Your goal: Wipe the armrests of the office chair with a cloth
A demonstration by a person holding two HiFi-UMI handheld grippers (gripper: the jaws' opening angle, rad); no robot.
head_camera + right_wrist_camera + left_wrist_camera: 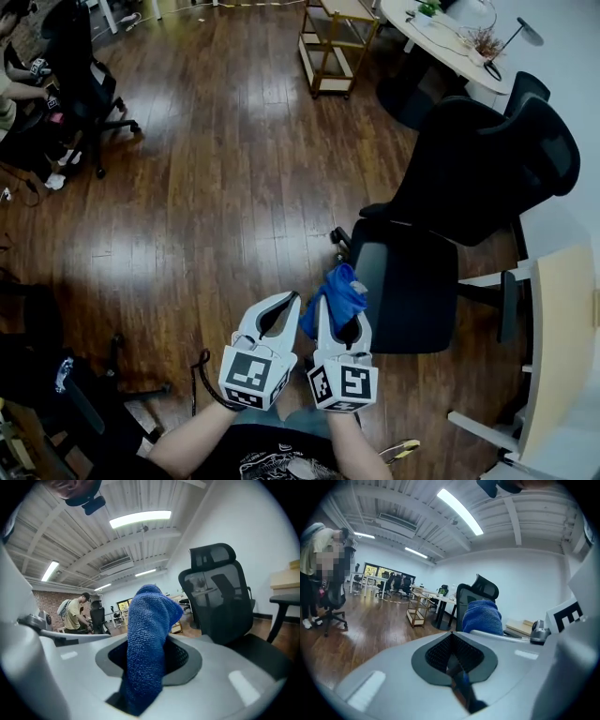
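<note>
A black office chair (412, 281) stands in front of me and to the right, its mesh backrest (478, 169) turned to the far right. One armrest (380, 211) shows at the seat's far left, the other (509, 305) at its right. My right gripper (340, 314) is shut on a blue cloth (339, 289), held just left of the seat's edge and not touching the chair. The cloth (147, 634) stands up between the jaws in the right gripper view, with the chair (220, 597) behind it. My left gripper (291, 300) is close beside it, shut (450, 637), with nothing seen in it.
A wooden cart (336, 42) and a white round table (441, 37) stand at the back. Another black chair (84, 75) with a person beside it is at the far left. A light desk (562, 328) lines the right edge. Wood floor (216, 187) lies between.
</note>
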